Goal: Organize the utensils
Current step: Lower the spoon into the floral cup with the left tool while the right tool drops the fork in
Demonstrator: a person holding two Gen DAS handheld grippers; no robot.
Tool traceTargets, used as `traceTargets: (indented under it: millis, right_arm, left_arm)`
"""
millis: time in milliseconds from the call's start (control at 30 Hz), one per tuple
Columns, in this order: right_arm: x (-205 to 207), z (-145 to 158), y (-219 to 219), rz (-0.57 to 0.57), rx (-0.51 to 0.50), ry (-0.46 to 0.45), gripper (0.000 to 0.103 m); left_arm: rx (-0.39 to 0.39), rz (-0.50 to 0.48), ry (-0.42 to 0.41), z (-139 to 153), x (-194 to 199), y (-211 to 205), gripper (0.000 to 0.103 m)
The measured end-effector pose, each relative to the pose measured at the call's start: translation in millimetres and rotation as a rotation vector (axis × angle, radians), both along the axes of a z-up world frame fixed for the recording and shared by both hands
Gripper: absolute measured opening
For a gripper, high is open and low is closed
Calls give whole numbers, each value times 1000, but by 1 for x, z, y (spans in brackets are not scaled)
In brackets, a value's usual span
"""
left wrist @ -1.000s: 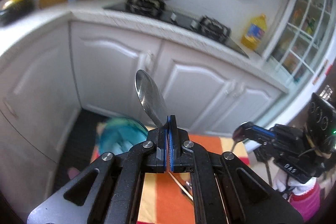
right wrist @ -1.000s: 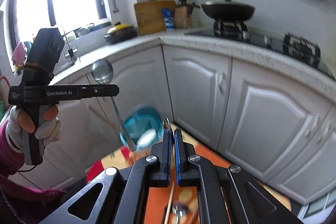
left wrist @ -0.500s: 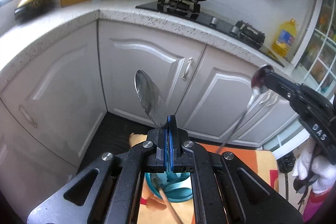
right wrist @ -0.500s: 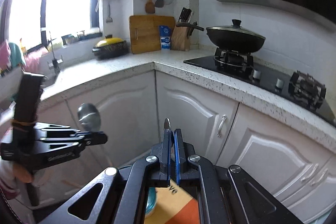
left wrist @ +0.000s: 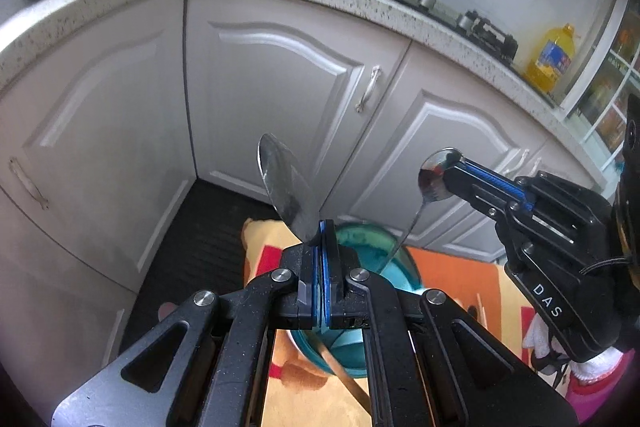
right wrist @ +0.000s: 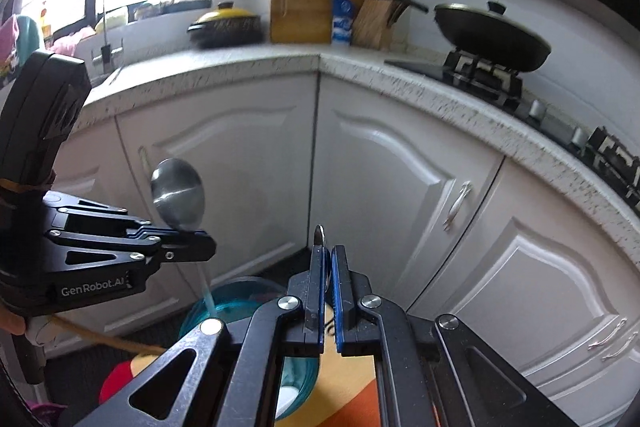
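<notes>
Both grippers carry a spoon over a teal translucent plastic cup [left wrist: 362, 247] that stands on an orange and yellow patterned cloth [left wrist: 448, 267]. The left gripper [left wrist: 322, 227] has its fingers pressed tight on the neck of a polished steel spoon [left wrist: 286, 187], whose bowl rises toward eleven o'clock from the fingertips, while its handle drops below the jaws; in the right wrist view that handle reaches the near rim of the cup at about seven o'clock from the right gripper. The right gripper [left wrist: 452, 179] likewise pinches a smaller steel spoon with a dark-reflecting bowl [left wrist: 434, 177] just under the bowl, and its thin handle hangs toward seven o'clock, its long axis nearly upright, with the tip over or just inside the cup's mouth at the rim nearest the left gripper; whether it touches the rim I cannot tell. In the left wrist view the cup sits directly beneath and beyond the left fingertips, partly hidden by them, and a wooden stick-like utensil [left wrist: 344, 375] already leans in it. Judging from this, each spoon's handle points down into the cup, so the coming move turns on keeping those axes steep and lowering before letting go; the right spoon looks nearer to going in.
</notes>
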State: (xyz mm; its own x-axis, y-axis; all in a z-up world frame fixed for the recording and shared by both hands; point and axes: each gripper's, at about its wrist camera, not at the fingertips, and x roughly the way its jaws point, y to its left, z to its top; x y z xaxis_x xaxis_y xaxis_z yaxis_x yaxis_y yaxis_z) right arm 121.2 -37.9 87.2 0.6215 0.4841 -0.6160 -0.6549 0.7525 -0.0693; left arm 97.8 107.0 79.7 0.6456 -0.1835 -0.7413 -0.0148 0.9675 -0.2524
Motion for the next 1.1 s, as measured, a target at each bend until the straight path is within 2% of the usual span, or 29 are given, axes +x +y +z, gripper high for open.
traceTargets:
  millis: [167, 200, 233, 267, 300, 333, 533, 767, 900, 1100]
  right_arm:
    - [6, -16, -5, 18, 7, 127, 3]
    - [5, -16, -6, 17, 11, 129, 9]
    - [5, -16, -11, 9, 19, 132, 14]
    - [5, -15, -15, 3, 33, 139, 26]
    - [5, -14, -18, 2, 49, 148, 29]
    - [4, -12, -23, 2, 72, 162, 29]
    - [-10, -6, -41, -16, 80, 161, 30]
    - [-30, -4, -61, -29, 88, 163, 34]
    - [-47, -5, -79, -37, 74, 170, 37]
    - [-75, -27, -120, -68, 25, 223, 39]
  left_arm:
    - [-18, 10, 25, -9, -2, 1, 2]
    - [-26, 11, 32, -11, -2, 2, 7]
    - [-36, 11, 38, -12, -2, 3, 17]
    - [-42, 14, 41, -11, -3, 4, 23]
    - [-48, 18, 41, -10, -4, 6, 33]
    - [-60, 24, 37, -9, -6, 8, 34]
    - [-94, 52, 19, 7, -19, 15, 38]
    - [-88, 89, -18, 33, -44, 25, 38]
    - [-56, 94, -58, 49, -68, 27, 38]
    - [-7, 33, -82, 60, -106, 12, 39]
